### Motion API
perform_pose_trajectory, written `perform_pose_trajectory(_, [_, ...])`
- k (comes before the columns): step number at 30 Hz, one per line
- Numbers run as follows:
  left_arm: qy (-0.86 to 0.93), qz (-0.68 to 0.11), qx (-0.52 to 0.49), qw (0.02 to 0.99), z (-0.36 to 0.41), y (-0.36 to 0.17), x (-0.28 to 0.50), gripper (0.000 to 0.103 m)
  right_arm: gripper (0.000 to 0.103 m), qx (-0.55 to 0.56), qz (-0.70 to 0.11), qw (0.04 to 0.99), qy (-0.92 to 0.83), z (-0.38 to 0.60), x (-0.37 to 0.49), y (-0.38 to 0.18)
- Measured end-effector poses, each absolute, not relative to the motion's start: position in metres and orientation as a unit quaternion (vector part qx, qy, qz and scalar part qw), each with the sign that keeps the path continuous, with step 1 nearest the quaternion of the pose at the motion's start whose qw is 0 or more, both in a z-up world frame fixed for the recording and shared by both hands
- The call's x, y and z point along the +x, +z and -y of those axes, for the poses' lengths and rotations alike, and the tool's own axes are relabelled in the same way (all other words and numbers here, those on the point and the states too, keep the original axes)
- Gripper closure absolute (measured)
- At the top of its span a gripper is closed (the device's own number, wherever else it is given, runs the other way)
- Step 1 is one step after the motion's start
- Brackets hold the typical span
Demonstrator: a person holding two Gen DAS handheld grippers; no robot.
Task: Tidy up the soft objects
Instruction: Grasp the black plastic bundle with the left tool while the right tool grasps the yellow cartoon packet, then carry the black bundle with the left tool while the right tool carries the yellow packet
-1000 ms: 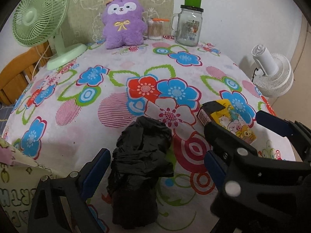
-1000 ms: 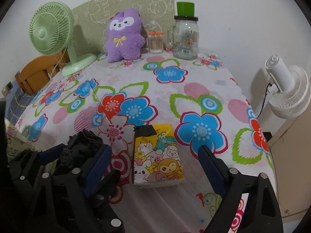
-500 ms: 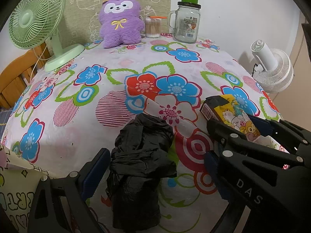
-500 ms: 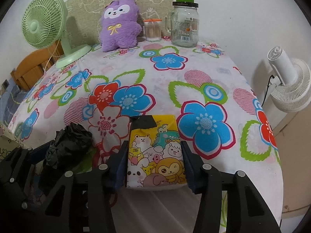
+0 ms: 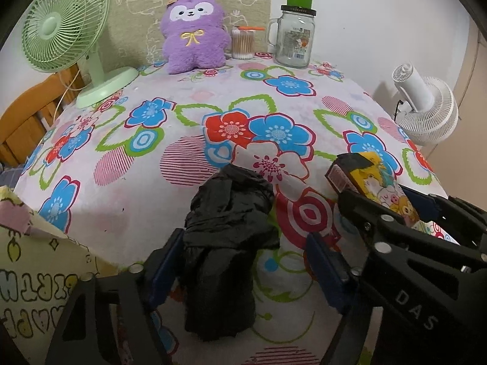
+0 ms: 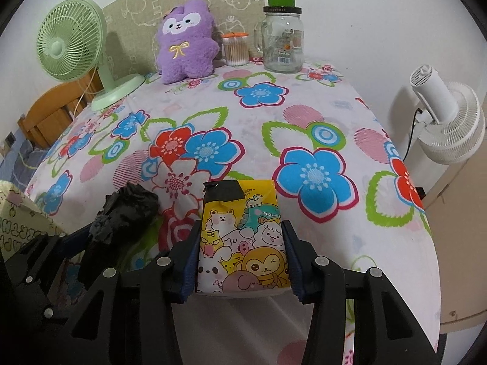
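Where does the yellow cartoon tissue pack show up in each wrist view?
Left wrist: yellow tissue pack at right of centre, partly behind the right tongs.
Right wrist: same pack at bottom centre, clamped between those tongs' pads.
Shared landmark: purple plush at the table's far edge.

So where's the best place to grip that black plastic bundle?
Around its lower half, the gripper coming from the near end with a finger on each long side. The bundle lies lengthwise toward the camera, narrow and crumpled there; the left jaws are closing across it.
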State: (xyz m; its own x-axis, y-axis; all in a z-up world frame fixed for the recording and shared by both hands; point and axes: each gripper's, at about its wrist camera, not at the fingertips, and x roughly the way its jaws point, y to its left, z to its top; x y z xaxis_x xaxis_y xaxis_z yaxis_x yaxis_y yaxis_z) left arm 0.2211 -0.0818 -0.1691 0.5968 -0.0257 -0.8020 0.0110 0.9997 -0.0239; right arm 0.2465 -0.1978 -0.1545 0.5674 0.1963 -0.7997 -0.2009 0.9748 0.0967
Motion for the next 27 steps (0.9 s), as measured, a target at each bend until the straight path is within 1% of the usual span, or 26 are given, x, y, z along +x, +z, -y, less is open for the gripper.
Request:
perform_pose_trajectory(1, [-0.010, -0.449, -0.007, 0.894, 0.082, -0.168, 0.221, 0.036, 0.051, -0.003, -0.451, 0.885, 0.111, 0.198, 0.244, -0.153])
perform_pose_trajectory(3, [-0.012, -0.448, -0.006, 0.894, 0.082, -0.167, 0.219, 0.047, 0.051, -0.003, -0.450, 0.886, 0.110, 0.198, 0.241, -0.152])
perform_pose_trajectory(8, [-0.024, -0.445, 0.004, 0.895, 0.085, -0.165, 0.217, 0.061, 0.051, 0.000, -0.449, 0.887, 0.105, 0.199, 0.235, -0.148])
perform_pose_trajectory(12, [-0.031, -0.448, 0.002, 0.893, 0.087, -0.164, 0.215, 0.063, 0.051, 0.000, -0.448, 0.888, 0.101, 0.201, 0.230, -0.144])
perform_pose_trajectory(27, [-0.050, -0.421, 0.006, 0.906, 0.093, -0.133, 0.187, 0.063, 0.051, 0.008, -0.418, 0.904, 0.088, 0.210, 0.194, -0.110])
